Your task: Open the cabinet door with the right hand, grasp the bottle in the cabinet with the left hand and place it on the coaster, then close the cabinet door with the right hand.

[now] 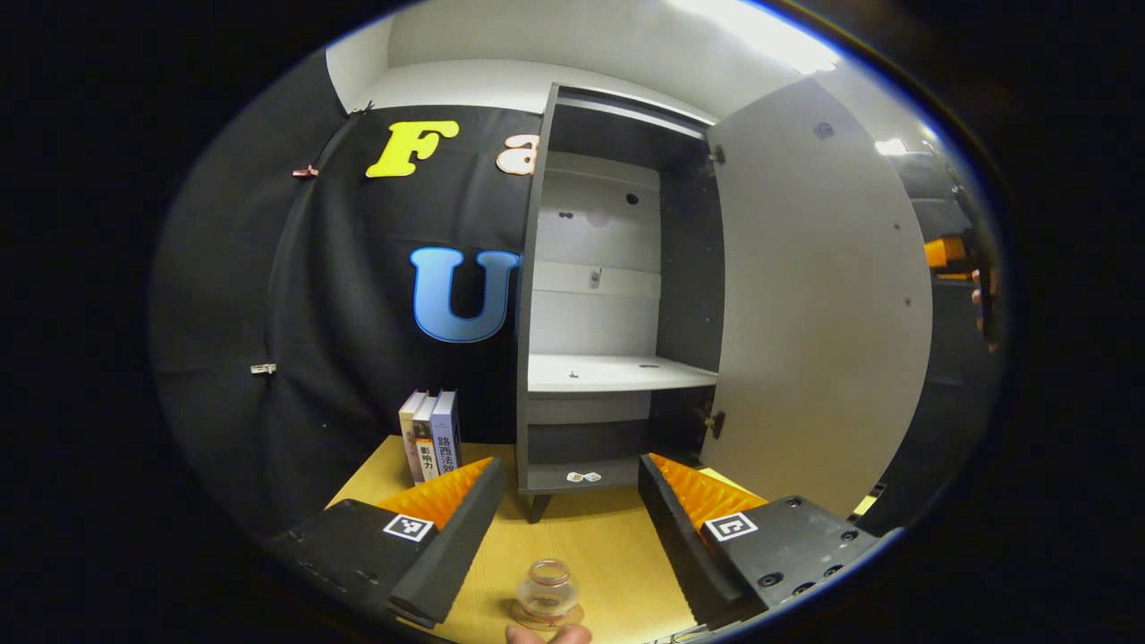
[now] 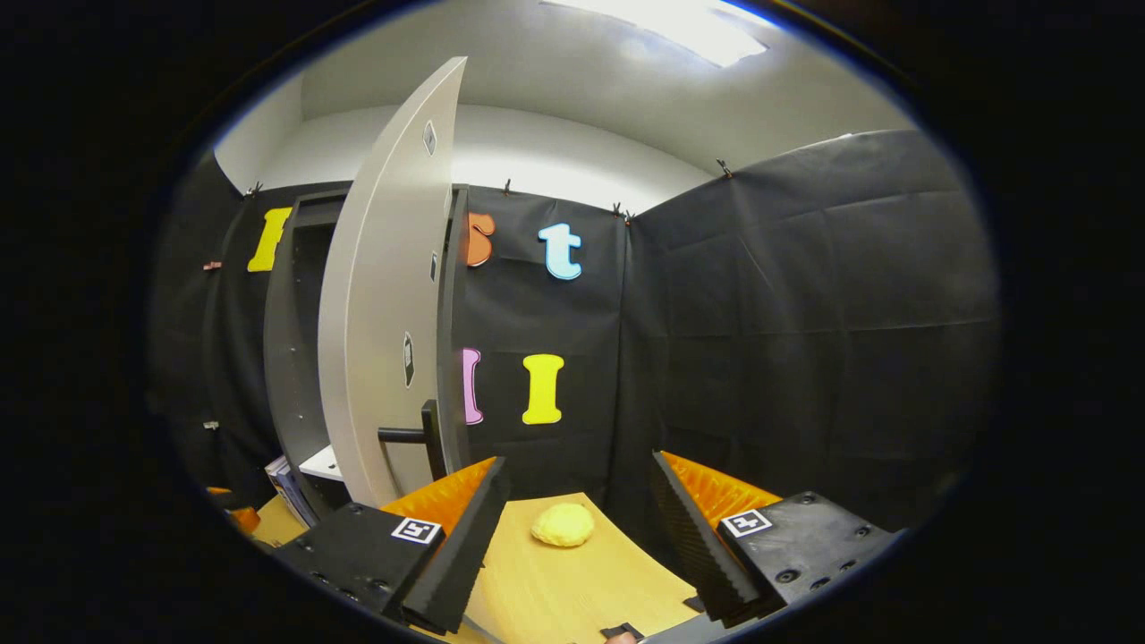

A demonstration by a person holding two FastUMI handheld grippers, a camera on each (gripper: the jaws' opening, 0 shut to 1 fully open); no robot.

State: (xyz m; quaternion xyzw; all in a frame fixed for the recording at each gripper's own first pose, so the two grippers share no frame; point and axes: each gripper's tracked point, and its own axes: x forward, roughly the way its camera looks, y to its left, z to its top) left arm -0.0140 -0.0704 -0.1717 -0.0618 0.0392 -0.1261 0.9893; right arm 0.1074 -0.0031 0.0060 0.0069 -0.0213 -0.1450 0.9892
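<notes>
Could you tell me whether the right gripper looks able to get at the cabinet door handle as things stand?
Probably yes: the right gripper is open, and the handle on the open door stands just ahead-left with nothing between.

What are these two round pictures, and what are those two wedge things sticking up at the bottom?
Each picture comes from a small camera riding on a hand-held gripper, a tool with two fingers that a person carries. The wedges are those fingers. The left gripper is open and holds nothing. Below it a small glass bottle stands on a round coaster on the wooden table. Ahead is a cabinet with its door swung open, and some books stand beside it. The right gripper is open too. It looks at the door's edge and handle, and a yellow lump lies on the table.
</notes>
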